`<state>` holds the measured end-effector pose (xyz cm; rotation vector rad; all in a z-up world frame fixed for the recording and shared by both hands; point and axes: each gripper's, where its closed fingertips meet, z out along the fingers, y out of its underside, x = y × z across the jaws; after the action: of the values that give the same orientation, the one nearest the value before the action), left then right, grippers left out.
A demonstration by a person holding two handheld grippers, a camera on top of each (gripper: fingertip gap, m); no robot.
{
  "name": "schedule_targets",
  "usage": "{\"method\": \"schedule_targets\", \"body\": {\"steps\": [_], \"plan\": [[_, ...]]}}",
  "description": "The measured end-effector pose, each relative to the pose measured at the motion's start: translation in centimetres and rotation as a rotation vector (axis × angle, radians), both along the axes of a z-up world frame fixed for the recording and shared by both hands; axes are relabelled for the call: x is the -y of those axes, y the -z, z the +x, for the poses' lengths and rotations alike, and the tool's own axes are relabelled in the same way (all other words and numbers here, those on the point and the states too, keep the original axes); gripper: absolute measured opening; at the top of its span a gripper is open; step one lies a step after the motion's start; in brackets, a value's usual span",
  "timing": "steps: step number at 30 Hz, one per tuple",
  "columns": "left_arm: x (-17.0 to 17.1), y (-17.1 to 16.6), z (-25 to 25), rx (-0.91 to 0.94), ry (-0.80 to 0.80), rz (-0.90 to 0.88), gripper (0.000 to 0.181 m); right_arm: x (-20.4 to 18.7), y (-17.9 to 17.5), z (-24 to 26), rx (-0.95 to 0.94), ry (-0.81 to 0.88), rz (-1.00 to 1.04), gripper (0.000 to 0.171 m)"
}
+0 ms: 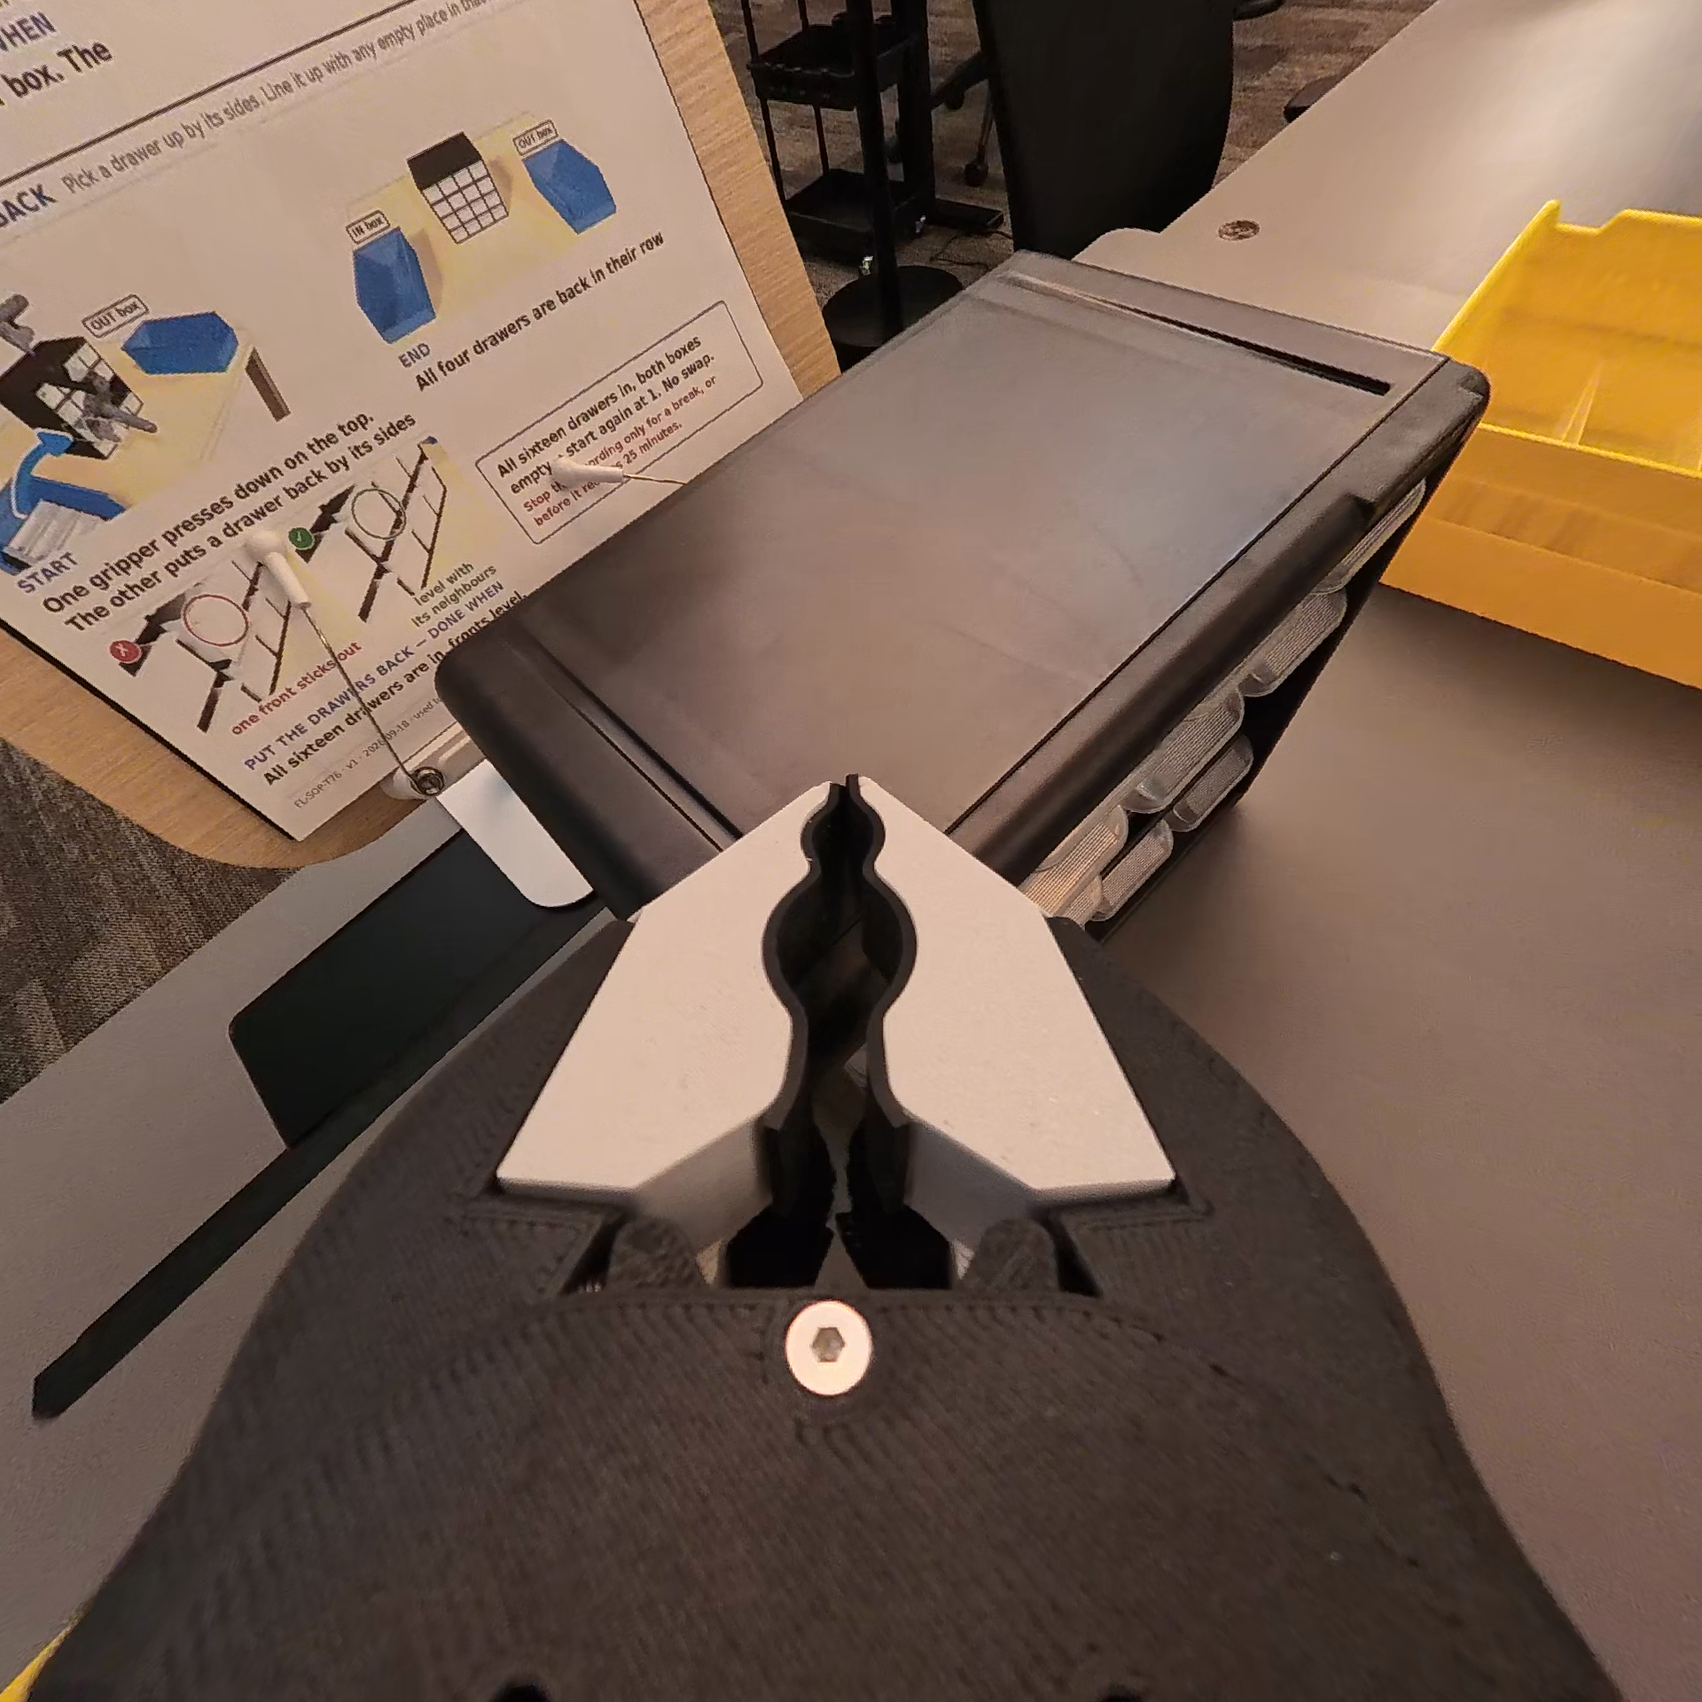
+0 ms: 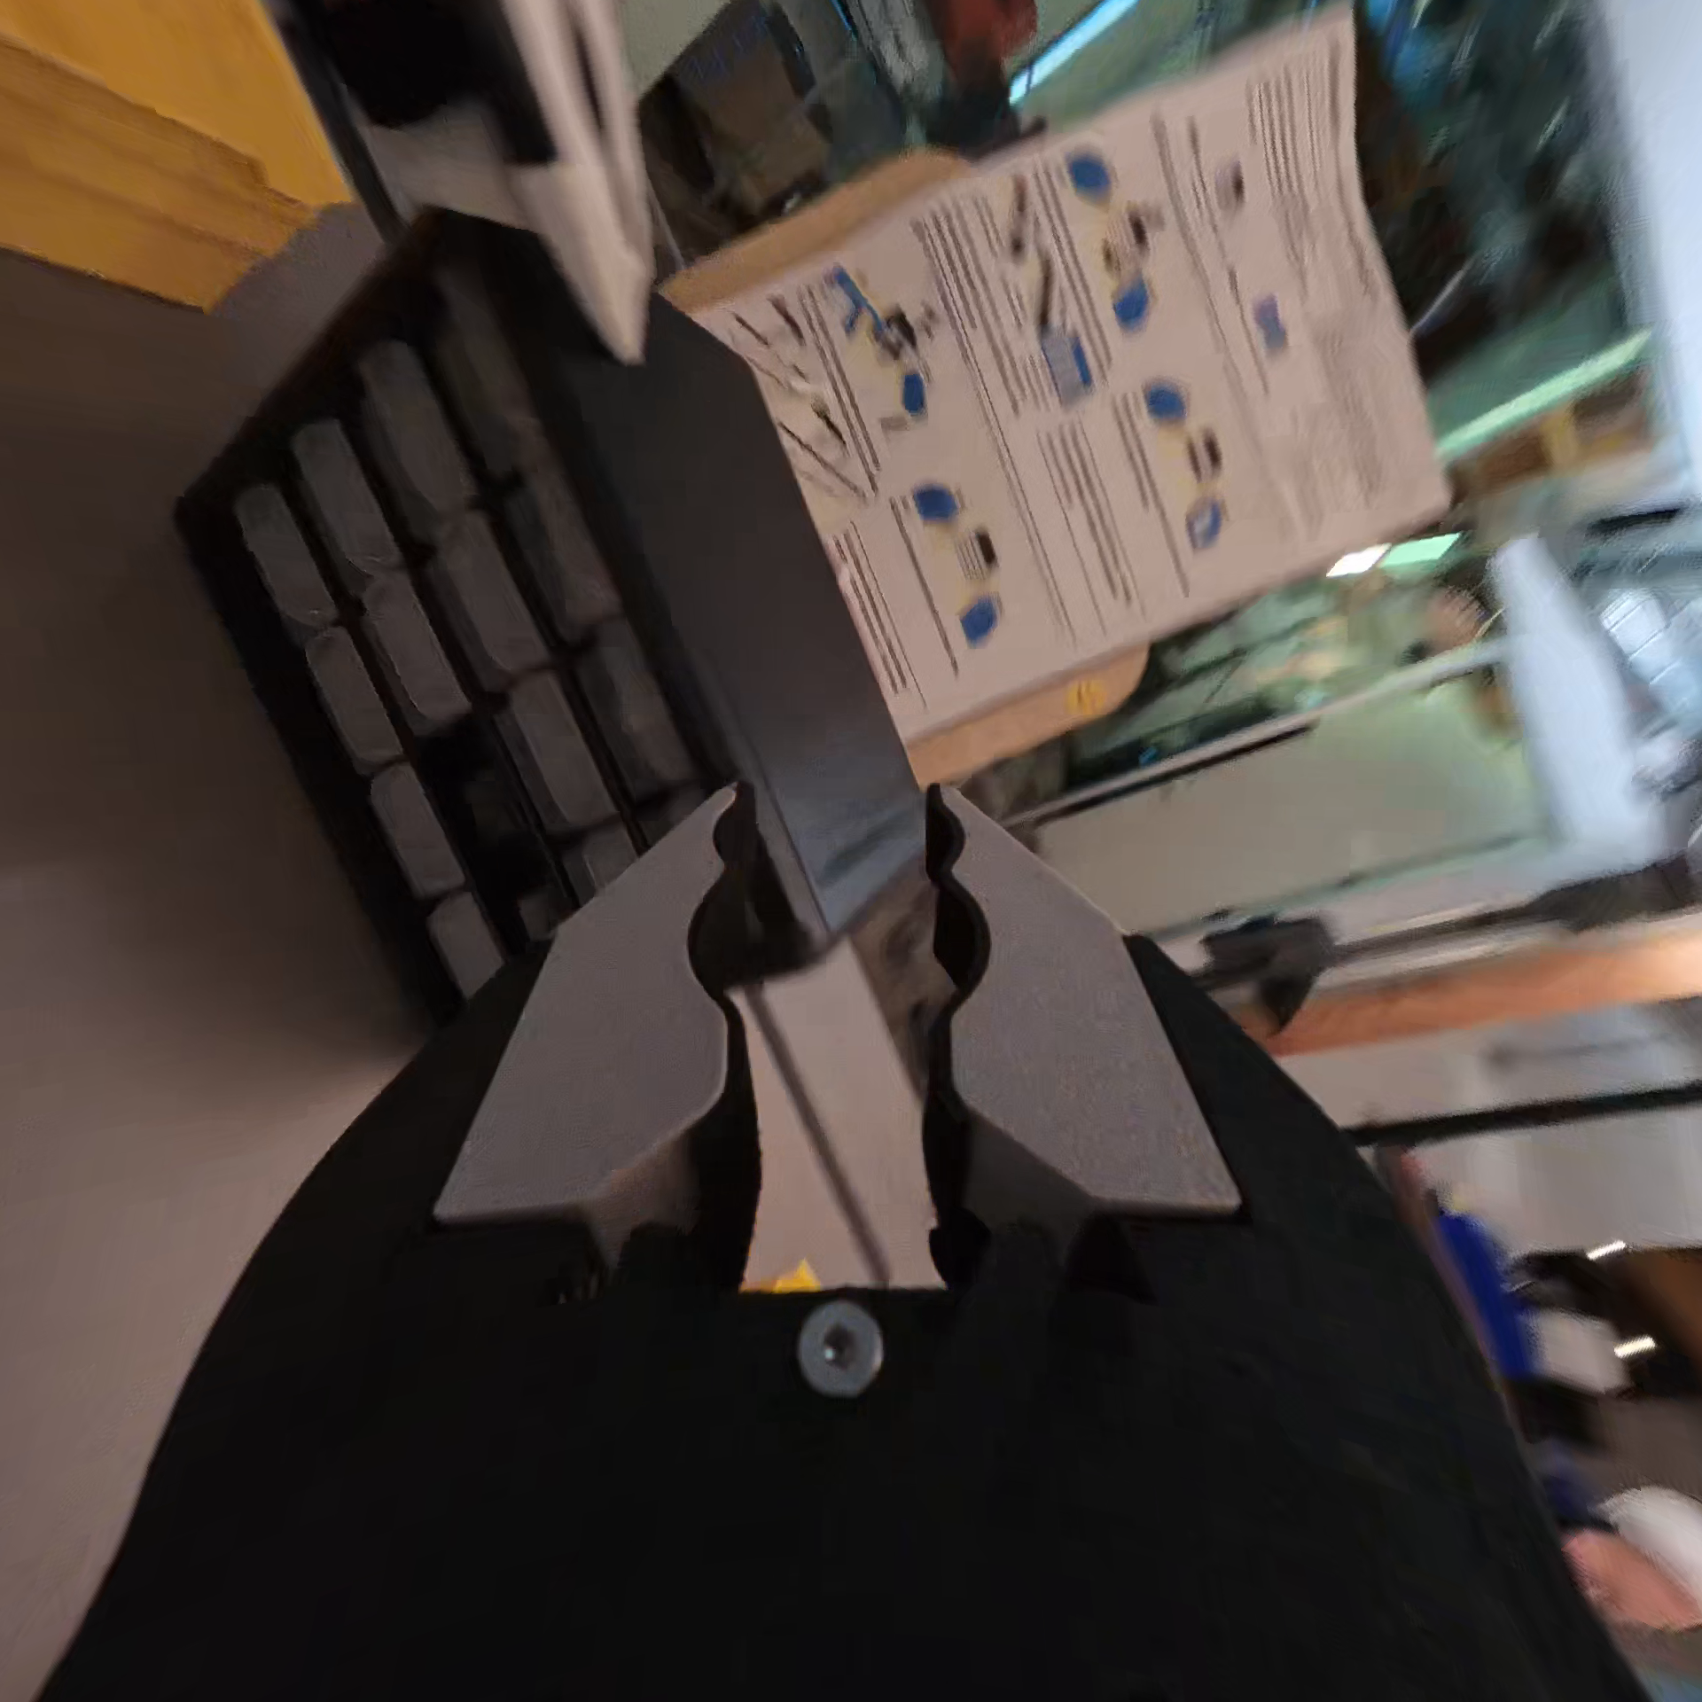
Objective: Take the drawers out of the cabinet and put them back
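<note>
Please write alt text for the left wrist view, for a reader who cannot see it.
The shut left gripper rests over the near edge of the black cabinet, whose clear drawers show along its right side. A yellow bin sits beyond on the grey table; a poster stands left.

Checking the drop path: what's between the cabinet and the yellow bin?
Nothing. The left wrist view shows only bare grey table between the cabinet and the yellow bin.

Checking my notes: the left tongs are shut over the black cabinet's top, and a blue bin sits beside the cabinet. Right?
Not quite: the bin is yellow, not blue, as the left wrist view shows. The left tongs are indeed shut over the black cabinet top.
</note>
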<state>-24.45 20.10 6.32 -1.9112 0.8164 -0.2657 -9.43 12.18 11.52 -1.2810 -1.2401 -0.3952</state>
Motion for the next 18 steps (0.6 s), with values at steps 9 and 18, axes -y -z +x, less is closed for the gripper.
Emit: {"method": "schedule_targets", "body": {"steps": [9, 18], "plan": [[0.0, 0.0, 0.0, 0.003, 0.004, -0.002, 0.000, -3.0, 15.5, -10.8, 0.330, -0.061, 0.348, 0.026], [0.0, 0.0, 0.0, 0.008, 0.010, -0.004, 0.000, -5.5, 17.0, -11.5, 0.345, 0.000, 0.425, 0.009]]}}
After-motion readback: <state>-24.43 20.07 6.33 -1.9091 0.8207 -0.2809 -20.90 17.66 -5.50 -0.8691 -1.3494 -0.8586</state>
